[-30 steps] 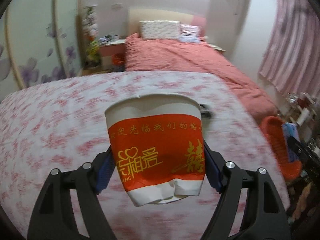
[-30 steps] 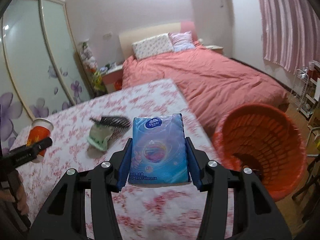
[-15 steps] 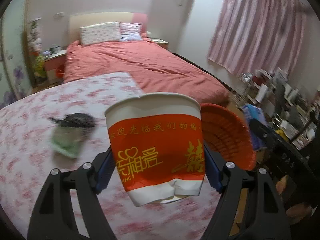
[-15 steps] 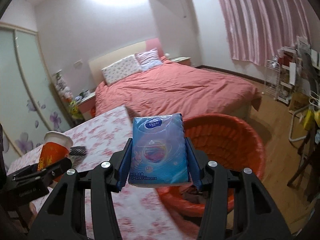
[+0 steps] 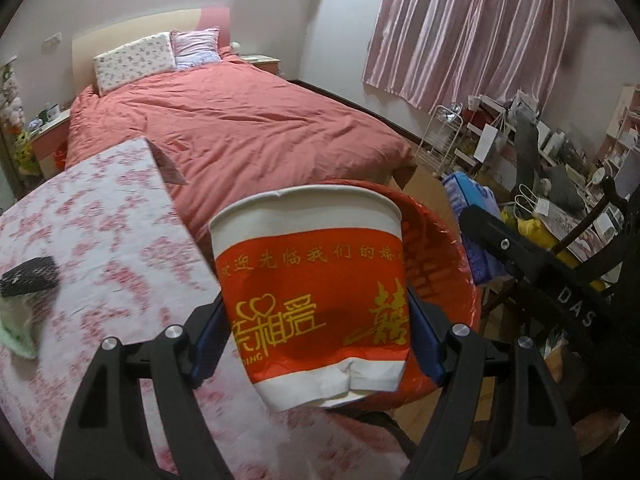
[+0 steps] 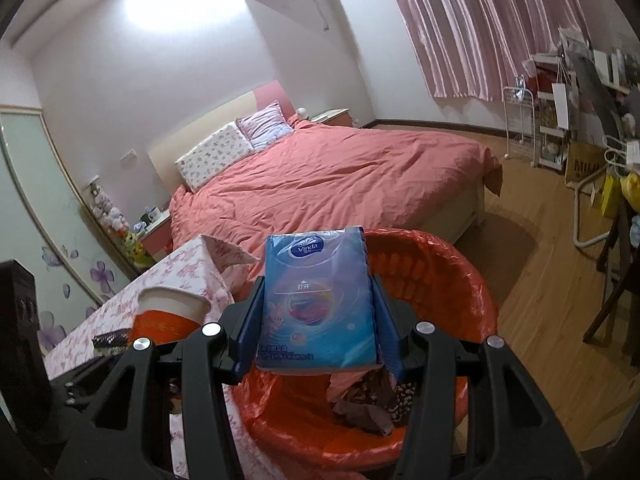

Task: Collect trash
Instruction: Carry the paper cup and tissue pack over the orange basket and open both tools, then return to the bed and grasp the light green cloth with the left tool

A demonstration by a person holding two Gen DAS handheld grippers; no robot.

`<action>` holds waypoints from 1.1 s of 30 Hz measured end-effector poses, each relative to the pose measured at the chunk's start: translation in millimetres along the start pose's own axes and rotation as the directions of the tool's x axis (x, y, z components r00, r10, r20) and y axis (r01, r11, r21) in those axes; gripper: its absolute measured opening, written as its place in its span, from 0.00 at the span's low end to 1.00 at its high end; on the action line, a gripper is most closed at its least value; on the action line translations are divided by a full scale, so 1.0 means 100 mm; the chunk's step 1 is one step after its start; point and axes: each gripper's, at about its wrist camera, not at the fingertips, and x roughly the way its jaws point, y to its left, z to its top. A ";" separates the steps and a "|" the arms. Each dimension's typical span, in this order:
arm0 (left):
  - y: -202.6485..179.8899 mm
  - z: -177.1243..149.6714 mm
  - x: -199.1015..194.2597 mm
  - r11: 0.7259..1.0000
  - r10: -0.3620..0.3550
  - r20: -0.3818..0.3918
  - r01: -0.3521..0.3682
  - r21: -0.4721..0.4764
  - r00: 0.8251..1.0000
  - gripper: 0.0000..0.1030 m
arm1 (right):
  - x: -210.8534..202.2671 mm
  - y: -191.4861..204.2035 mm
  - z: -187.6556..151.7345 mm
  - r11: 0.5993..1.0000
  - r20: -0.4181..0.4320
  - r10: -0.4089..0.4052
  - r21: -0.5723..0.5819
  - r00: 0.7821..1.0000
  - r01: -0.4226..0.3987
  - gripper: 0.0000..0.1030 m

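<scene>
Bin (image 6: 472,280) now fills both views: we have swung off the counter (image 5: 100,220), left tool (image 5: 316,328) clamping the paper cup (image 5: 312,280), right tool (image 6: 318,320) gripping the tissue pack (image 6: 318,300) over it, ready to drop.

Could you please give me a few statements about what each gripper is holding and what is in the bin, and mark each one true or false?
1. The left gripper grips a red and white paper cup. True.
2. The right gripper is empty. False: it is clamped on a blue tissue pack.
3. The orange bin is lined with an orange bag. True.
4. The bin is empty. False: crumpled scraps lie inside.
5. The tissue pack hangs above the bin. True.
</scene>
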 end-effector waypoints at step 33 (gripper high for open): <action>1.81 -0.70 -0.81 0.852 0.490 -0.015 -0.483 -0.201 0.871 0.96 | 0.12 0.60 -0.42 0.988 -0.139 -0.022 -0.154 0.990 0.001 0.78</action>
